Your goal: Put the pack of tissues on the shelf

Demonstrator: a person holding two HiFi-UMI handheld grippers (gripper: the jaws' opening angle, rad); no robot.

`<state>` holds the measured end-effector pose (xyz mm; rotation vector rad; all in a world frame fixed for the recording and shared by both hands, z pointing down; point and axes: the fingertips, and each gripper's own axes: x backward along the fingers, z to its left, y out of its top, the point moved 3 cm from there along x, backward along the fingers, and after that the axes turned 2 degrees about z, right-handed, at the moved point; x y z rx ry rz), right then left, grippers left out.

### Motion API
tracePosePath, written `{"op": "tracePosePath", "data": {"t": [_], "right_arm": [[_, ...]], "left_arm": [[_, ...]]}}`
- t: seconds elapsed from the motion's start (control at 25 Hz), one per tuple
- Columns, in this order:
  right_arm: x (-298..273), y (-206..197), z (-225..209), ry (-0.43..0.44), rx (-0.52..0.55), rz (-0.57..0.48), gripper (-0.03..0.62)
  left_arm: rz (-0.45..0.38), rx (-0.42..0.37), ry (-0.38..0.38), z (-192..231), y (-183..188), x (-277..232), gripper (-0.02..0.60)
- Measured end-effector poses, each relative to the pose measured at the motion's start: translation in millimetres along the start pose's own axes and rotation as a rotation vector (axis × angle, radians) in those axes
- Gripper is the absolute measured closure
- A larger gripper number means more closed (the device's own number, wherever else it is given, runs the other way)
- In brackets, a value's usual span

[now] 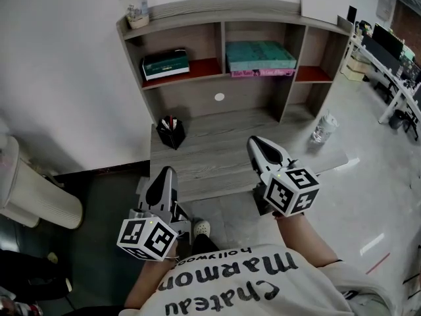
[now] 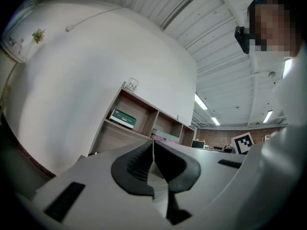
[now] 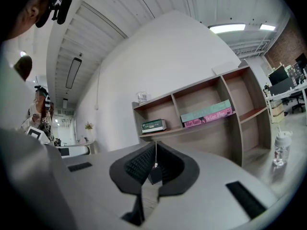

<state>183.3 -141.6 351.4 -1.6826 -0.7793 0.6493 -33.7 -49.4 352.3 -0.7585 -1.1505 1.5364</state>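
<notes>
The pack of tissues (image 1: 166, 63), a dark green box with a white band, lies in the left compartment of the wooden shelf (image 1: 223, 28) that stands on the desk; it also shows in both gripper views (image 2: 123, 119) (image 3: 154, 126). My left gripper (image 1: 166, 173) hovers at the desk's front edge, left of centre, jaws shut with nothing between them (image 2: 153, 150). My right gripper (image 1: 256, 143) is over the desk's front right part, also shut and empty (image 3: 155, 150). Both point toward the shelf and are well short of it.
A black pen holder (image 1: 171, 133) stands on the desk top (image 1: 217, 153) at the left. Teal and pink books (image 1: 260, 56) fill the middle compartment. A glass jar (image 1: 137, 12) sits on the shelf's top. A water bottle (image 1: 323, 128) stands at the desk's right.
</notes>
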Motion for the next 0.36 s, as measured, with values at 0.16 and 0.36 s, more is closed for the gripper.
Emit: {"op": "tracePosePath", "data": {"t": [0.16, 0.36], "right_arm": [[3, -5, 3, 0.007, 0.006, 0.004, 0.586], [10, -7, 6, 0.011, 0.005, 0.005, 0.586]], "left_arm": [[-0.003, -0.002, 0.004, -1, -3, 6, 0.561], [-0.009, -0.002, 0.000, -6, -4, 13, 0.561]]}}
